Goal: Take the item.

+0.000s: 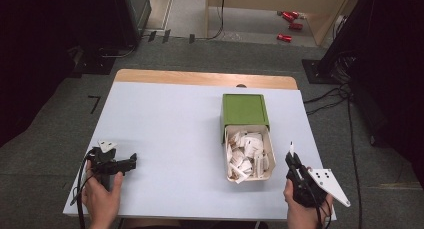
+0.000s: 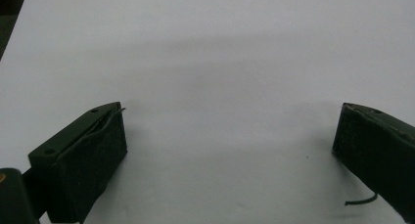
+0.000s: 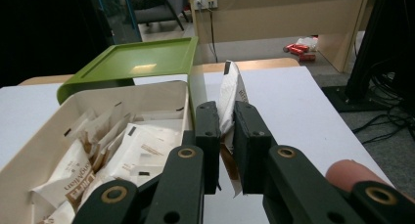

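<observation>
From the high view, we see our right tool [image 1: 291, 156] near the table's [image 1: 165, 139] right front corner, just right of the pulled-out white drawer [image 1: 272, 154]. It pinches a small white packet [image 1: 291, 148] that stands upright above the jaws. The drawer slides out of a green box [image 1: 244, 109] towards us and is heaped with similar packets, so we judge this one came from there and is carried clear of the drawer's side. Our left tool [image 1: 131, 161] rests low at the left front of the table, well apart from the drawer, jaws pointing right; it seems parked out of the way.

In the left gripper view, the left tool [image 2: 230, 136] has its jaws spread wide with bare white table between them and nothing held.

In the right gripper view, the right tool [image 3: 226, 136] has its jaws pressed onto the packet [image 3: 230, 94], gripping its lower part so the top rises free. The drawer [image 3: 98, 94] lies to the left with the other packets [image 3: 137, 145] loose inside, and the green box [image 3: 137, 60] sits behind it. We judge the edge-on grip keeps the thin packet from slipping or folding.
</observation>
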`<state>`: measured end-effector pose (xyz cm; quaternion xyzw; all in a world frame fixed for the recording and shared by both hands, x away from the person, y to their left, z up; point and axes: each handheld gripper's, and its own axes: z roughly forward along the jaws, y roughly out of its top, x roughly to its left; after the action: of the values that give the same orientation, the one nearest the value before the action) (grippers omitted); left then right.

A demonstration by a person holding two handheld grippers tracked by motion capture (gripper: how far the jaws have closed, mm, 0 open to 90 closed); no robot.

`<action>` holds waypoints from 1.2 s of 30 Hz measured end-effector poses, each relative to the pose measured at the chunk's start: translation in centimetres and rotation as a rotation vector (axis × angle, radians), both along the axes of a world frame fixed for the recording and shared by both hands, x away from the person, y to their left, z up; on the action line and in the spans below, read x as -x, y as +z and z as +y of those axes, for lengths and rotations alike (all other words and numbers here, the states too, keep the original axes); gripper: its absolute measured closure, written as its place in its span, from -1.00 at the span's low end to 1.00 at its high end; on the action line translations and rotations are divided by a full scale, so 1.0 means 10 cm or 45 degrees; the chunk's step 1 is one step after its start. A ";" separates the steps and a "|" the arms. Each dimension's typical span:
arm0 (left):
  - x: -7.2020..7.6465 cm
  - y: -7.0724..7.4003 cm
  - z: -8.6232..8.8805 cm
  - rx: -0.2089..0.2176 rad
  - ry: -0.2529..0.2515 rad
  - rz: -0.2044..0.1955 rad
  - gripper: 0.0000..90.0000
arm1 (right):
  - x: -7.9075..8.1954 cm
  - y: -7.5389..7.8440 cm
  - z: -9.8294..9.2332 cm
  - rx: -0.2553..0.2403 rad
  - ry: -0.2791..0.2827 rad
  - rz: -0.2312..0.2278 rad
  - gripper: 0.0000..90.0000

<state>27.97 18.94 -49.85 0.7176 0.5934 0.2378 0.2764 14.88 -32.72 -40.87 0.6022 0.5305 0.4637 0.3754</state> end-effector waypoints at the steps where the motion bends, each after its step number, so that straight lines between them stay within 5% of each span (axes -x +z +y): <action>1: 0.00 0.00 0.00 0.000 0.000 0.000 -1.00 | 0.00 -0.01 -0.01 0.000 -0.003 0.003 0.83; 36: 0.00 0.00 0.00 0.000 0.000 0.000 -1.00 | -0.08 -0.36 -0.34 -0.002 -0.119 0.098 0.83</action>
<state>27.97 18.94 -49.85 0.7176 0.5934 0.2378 0.2763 15.67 -36.10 -44.46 0.6442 0.5155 0.4225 0.3752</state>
